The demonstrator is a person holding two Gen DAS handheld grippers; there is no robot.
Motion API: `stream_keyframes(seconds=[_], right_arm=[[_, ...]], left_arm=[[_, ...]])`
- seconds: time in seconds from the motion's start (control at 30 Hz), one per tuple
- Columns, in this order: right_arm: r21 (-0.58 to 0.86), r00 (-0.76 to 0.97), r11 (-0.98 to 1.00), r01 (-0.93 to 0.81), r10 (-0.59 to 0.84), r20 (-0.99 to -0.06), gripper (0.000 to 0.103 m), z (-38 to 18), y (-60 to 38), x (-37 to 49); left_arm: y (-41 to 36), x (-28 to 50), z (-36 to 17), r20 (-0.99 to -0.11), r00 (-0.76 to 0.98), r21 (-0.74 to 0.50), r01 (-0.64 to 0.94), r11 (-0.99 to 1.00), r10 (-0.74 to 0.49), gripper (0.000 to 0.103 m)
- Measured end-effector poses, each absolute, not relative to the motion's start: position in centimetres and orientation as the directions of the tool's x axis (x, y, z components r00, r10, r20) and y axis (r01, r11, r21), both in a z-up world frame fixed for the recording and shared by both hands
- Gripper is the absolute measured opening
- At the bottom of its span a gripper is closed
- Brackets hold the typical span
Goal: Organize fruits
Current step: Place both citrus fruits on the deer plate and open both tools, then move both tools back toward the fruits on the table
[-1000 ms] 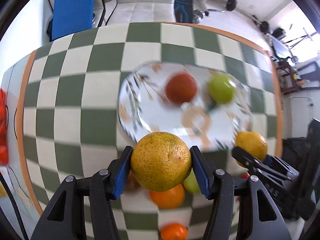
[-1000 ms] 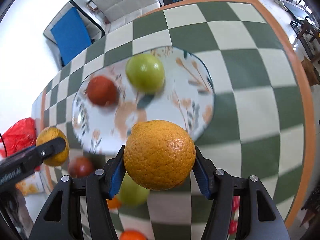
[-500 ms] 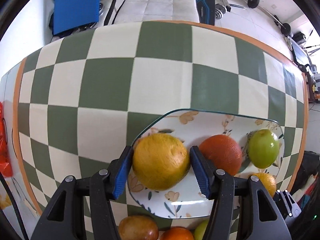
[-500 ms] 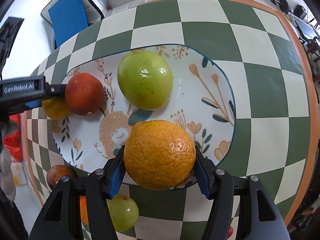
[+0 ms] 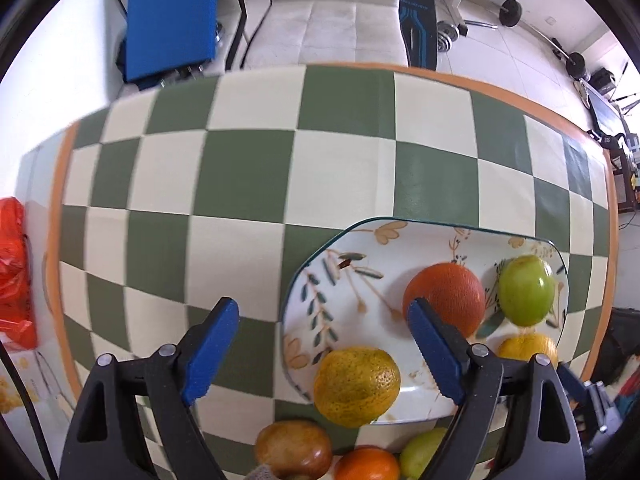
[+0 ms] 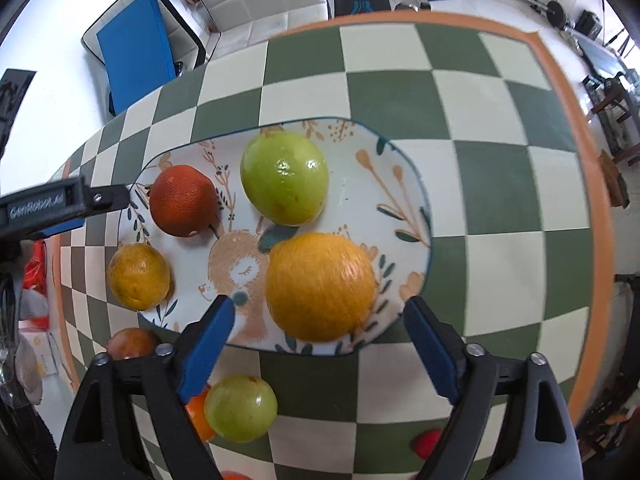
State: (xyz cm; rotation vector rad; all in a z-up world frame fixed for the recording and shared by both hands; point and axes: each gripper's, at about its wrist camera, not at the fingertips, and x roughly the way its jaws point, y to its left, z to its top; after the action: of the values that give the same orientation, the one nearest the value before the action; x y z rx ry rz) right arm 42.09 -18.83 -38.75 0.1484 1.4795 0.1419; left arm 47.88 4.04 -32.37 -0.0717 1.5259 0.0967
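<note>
Both jaws spread wide, holding nothing. Right gripper (image 6: 316, 320) sits just short of the big orange (image 6: 320, 286) on the plate (image 6: 404, 184); left gripper (image 5: 324, 350) has the yellow-green citrus (image 5: 356, 386) between its tips, resting near the plate edge. Loose green fruit (image 6: 241, 408) lies on the table (image 6: 500, 168) under the right jaws, nearer the right hand; likely next pick.

Red fruit (image 6: 427, 441) (perhaps tomato) blurred
</note>
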Motion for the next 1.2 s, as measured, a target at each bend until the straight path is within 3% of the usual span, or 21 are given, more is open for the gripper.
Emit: stream_keyframes(seconds=[0.53, 1.2], right_arm=[[0.089, 0.241, 0.995, -0.042, 0.096, -0.966, 0.094, -29.2, -18.4, 35.0], [0.087, 0.416, 0.996, -0.020, 0.088, -0.905, 0.094, -17.8, -19.0, 26.6]], left_arm=[[2.4, 35.2, -22.5, -0.964, 0.259, 0.043, -0.087, 0.995, 0.064, 0.086], [0.2, 27.2, -13.0, -0.905, 0.423, 0.032, -0.007, 0.999, 0.032, 0.086]])
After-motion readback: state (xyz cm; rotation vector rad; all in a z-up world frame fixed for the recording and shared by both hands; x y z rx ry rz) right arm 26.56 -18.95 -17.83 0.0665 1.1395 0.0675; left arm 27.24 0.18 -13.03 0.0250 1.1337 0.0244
